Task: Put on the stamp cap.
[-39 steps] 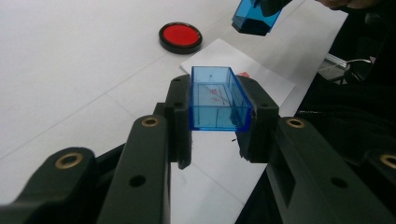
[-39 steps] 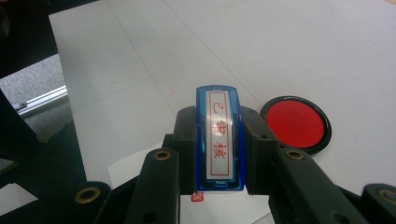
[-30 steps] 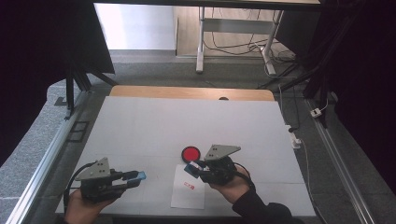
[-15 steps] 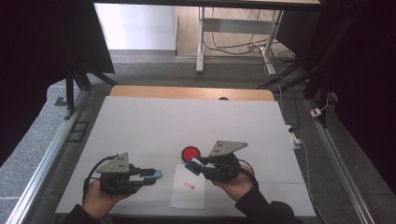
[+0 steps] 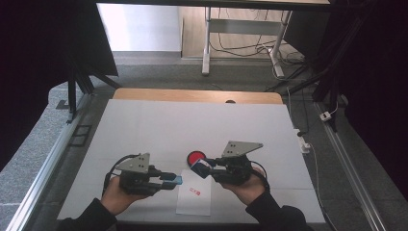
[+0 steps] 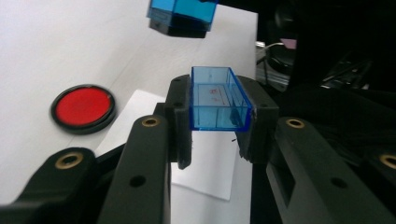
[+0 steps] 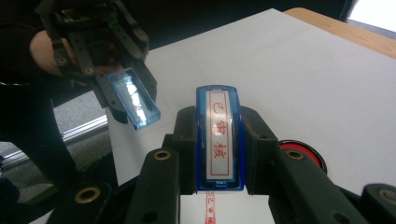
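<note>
Left hand-held gripper (image 5: 169, 181) slides right toward the stamp (image 5: 199, 168), clamped on the blue cap (image 6: 215, 99). Right hand-held gripper (image 5: 204, 168) grips the stamp over the paper (image 5: 195, 202). Light, hard, slick plastic; best pinched by the long sides.

Even bright light on table; dark surroundings; near claws blurred.

The blue rectangular plastic stamp (image 7: 218, 140) carries a white face framed in red, with three red Chinese characters in a column that look like 已审核. On the white paper sheet (image 7: 233, 212) just below it lies a red framed imprint whose top character looks like 已. In the high view that red imprint (image 5: 194, 191) is too small to read.
</note>
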Tool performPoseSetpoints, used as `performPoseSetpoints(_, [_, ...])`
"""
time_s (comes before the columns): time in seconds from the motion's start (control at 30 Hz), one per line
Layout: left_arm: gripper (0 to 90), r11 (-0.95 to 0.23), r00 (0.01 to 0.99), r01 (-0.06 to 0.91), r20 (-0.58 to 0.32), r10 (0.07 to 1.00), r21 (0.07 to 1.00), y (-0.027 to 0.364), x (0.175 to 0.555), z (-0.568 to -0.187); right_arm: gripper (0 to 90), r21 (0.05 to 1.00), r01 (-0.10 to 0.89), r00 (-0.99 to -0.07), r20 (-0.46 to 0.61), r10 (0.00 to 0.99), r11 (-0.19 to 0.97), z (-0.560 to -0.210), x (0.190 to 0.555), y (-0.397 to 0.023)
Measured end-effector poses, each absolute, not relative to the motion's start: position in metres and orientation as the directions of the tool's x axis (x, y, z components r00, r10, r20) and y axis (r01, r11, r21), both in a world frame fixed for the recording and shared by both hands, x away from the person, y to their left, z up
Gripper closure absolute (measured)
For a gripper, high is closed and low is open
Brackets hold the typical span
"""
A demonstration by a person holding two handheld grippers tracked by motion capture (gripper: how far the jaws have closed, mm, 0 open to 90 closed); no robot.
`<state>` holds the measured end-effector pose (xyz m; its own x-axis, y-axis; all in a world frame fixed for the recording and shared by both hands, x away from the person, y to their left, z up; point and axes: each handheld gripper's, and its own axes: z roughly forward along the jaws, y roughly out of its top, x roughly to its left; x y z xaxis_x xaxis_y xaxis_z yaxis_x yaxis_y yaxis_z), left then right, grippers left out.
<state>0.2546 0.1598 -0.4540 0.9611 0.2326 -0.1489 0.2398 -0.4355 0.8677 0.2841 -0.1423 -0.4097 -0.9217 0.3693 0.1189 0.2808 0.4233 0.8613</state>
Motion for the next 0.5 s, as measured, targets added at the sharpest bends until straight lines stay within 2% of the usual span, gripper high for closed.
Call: performPoseSetpoints(0.5, [67.9, -0.440, 0.977, 0.214, -0.181, 0.117, 0.872, 0.142, 0.274, -0.459, 70.9, 0.870, 0.266, -0.937, 0.132, 0.323, 0.416, -0.405, 0.283, -0.144])
